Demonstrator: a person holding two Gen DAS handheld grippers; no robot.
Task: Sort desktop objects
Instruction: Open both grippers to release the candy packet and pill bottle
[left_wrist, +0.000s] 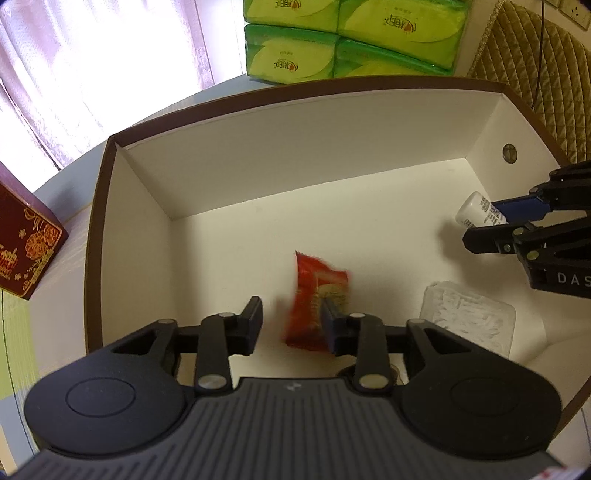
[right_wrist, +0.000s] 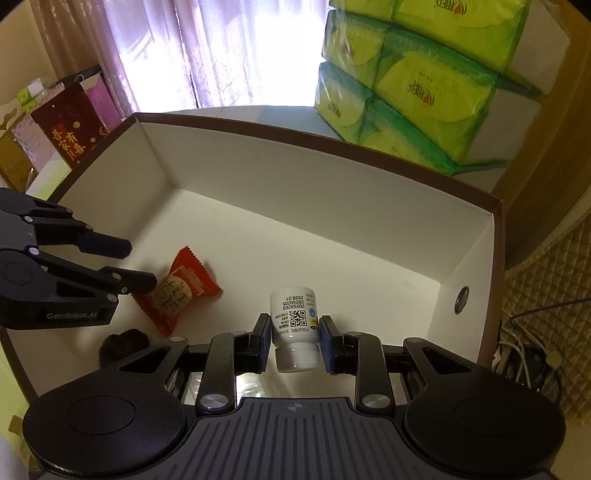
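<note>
- The left gripper is in the lower middle of its own view, over the white floor of a big box with a brown rim. Its jaws are wide apart and hold nothing.
- A red snack packet is blurred, near the right finger of this gripper, partly behind it. I cannot tell if it touches the finger or the floor.
- In the right wrist view the same packet is at lower left, just beside the tips of the left gripper.
- The right gripper is closed on a small white bottle. The cap points toward the camera and the bottom points away.
- From the left view, the bottle is at the right edge of the frame, above the floor of the box.
- A clear plastic case with white things lies in the lower right of the box.
- Green tissue packs stand behind the box, at the top.
</note>
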